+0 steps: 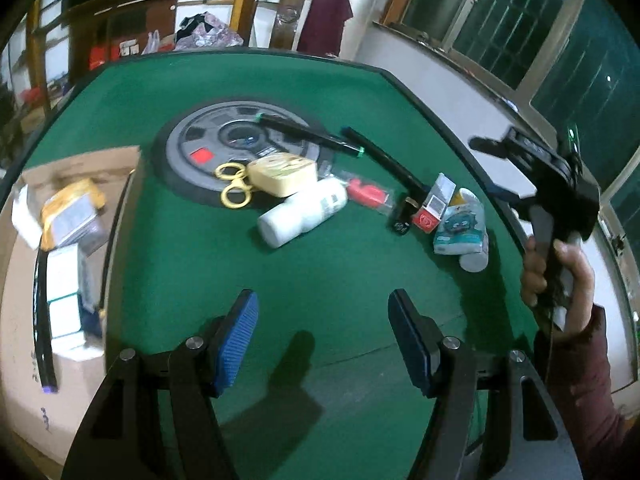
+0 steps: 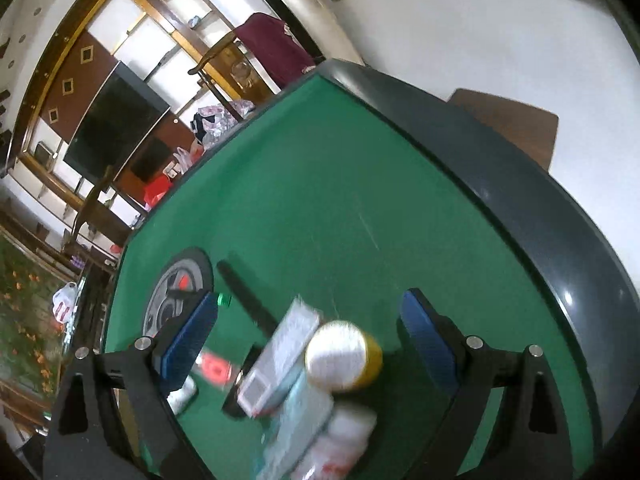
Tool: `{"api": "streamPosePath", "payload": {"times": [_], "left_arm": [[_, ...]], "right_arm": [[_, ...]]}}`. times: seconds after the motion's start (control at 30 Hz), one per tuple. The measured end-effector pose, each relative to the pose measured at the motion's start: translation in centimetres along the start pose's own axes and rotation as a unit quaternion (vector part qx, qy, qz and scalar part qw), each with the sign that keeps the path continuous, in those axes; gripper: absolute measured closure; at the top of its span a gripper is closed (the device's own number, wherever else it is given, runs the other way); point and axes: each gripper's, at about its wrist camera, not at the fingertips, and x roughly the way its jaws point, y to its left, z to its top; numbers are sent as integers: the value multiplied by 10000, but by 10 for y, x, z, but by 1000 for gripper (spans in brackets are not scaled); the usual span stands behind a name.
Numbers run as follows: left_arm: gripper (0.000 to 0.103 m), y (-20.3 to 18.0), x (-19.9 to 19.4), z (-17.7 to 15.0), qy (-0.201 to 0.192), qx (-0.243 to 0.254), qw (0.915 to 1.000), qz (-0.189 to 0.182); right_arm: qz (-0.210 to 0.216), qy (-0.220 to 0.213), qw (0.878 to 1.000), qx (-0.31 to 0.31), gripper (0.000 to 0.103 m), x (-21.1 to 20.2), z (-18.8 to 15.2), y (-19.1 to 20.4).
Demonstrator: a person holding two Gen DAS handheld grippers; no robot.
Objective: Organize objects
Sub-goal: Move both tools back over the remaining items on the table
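The tabletop [image 1: 200, 264] is green with a dark rim. The round disc [image 1: 208, 152] on it is grey with a small red square. The scissors [image 1: 234, 184] have yellow handles. The bottle [image 1: 304, 212] is white. The soap-shaped box [image 1: 282, 174] is pale yellow. The tissue pack [image 1: 460, 228] is white and teal. The left claw [image 1: 324, 340] has blue ribbed pads on black arms.

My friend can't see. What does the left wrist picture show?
An open gripper hovers over a green table scattered with yellow scissors, a white bottle and small boxes. A cardboard box sits at the left.
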Motion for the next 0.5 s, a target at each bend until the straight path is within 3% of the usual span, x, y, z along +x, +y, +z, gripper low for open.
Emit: {"api": "streamPosePath", "payload": {"times": [0.17, 0.3, 0.37, 0.43, 0.5], "left_arm": [[42, -12, 11, 4, -31, -183, 9996, -219], [42, -15, 14, -2, -68, -159, 9996, -212], [42, -16, 9, -7, -167, -28, 9998, -86], [42, -15, 2, -12, -243, 85, 9997, -1], [42, -11, -3, -17, -275, 138, 9995, 21]], "right_arm": [[-4, 375, 9983, -443, 9, 21, 10, 7], [-91, 984, 9892, -1080, 9, 50, 18, 36], [-539, 1270, 9739, -1802, 10, 70, 17, 62], [-1151, 1433, 9495, -2544, 10, 91, 9, 89], [-1313, 1702, 9325, -2901, 17, 110, -1, 106]]}}
